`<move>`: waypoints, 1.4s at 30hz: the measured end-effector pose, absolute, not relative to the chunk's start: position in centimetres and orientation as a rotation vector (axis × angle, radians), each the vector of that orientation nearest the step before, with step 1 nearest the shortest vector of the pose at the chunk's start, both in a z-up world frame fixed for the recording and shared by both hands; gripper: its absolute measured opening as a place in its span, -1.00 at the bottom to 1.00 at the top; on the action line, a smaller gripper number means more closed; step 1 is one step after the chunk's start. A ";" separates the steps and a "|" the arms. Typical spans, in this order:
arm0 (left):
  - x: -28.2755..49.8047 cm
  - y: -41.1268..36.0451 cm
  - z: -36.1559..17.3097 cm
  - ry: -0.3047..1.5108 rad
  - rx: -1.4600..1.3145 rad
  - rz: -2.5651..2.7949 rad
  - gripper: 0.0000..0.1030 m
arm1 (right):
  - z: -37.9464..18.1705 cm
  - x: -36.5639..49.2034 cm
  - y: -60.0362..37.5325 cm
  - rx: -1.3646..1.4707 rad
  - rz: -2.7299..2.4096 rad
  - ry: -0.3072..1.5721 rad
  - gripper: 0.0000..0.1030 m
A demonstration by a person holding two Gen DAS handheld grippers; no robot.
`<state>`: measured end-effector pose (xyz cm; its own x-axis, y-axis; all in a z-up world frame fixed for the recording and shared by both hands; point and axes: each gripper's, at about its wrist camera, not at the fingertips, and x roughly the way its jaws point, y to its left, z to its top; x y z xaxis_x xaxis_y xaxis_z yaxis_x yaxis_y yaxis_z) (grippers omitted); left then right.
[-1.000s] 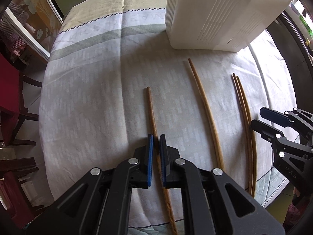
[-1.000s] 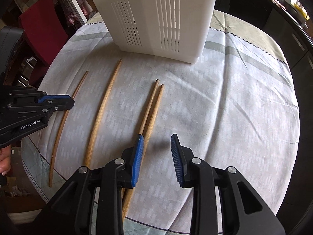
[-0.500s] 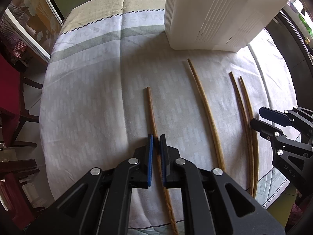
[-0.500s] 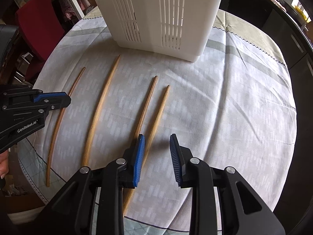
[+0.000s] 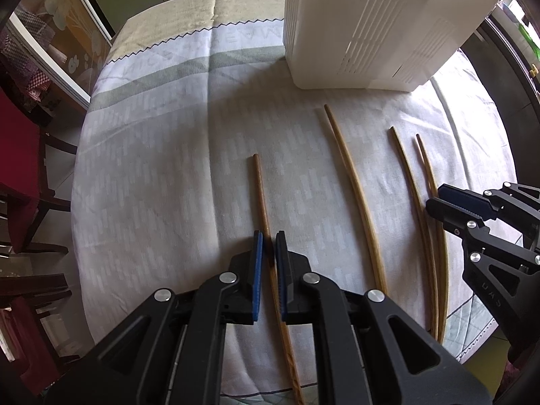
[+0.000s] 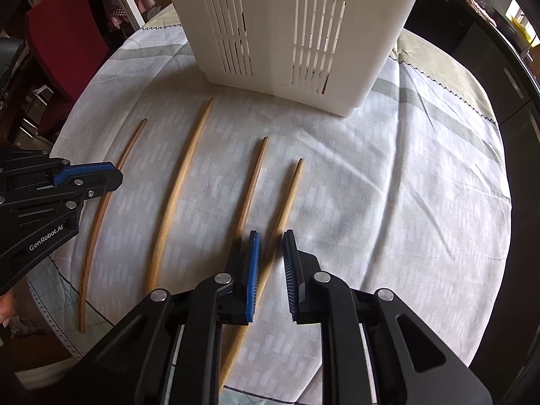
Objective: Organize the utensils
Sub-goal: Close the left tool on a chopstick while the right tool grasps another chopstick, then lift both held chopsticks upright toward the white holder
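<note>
Four wooden chopsticks lay side by side on the pale patterned tablecloth, all running roughly from six o'clock toward twelve, with the white slotted utensil holder standing upright past their far tips at twelve o'clock. And the left gripper was clamped down, its blue pads pressed close together on the darker chopstick, the leftmost one, pointing steeply down at the cloth. In the right wrist view that same gripper sat out at nine o'clock, its fingers closed over that stick. Next over, the long pale chopstick lay alone, touching nothing. Then the right-hand pair: one chopstick ran past the outside of the right gripper's left finger, while the rightmost chopstick passed straight between the pads. The right gripper had its jaws just closing in around that stick, a narrow gap on each side, pads near the wood but not plainly pressing it. From the left wrist view the right gripper showed at three o'clock, over the near half of those two sticks. At the left edge, dark red chairs stood beside the table.
</note>
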<state>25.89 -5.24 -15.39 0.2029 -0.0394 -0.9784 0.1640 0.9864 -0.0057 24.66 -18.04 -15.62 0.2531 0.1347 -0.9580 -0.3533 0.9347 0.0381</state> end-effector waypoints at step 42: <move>19.0 -3.2 0.3 1.011 0.061 -0.263 -0.89 | 0.3 15.7 -27.8 0.058 0.420 0.841 -0.86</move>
<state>18.97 -3.23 0.25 0.5023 -0.1895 -0.8437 0.2454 0.9668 -0.0710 15.65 -27.82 0.34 0.5896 0.3834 -0.7109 -0.3382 0.9165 0.2138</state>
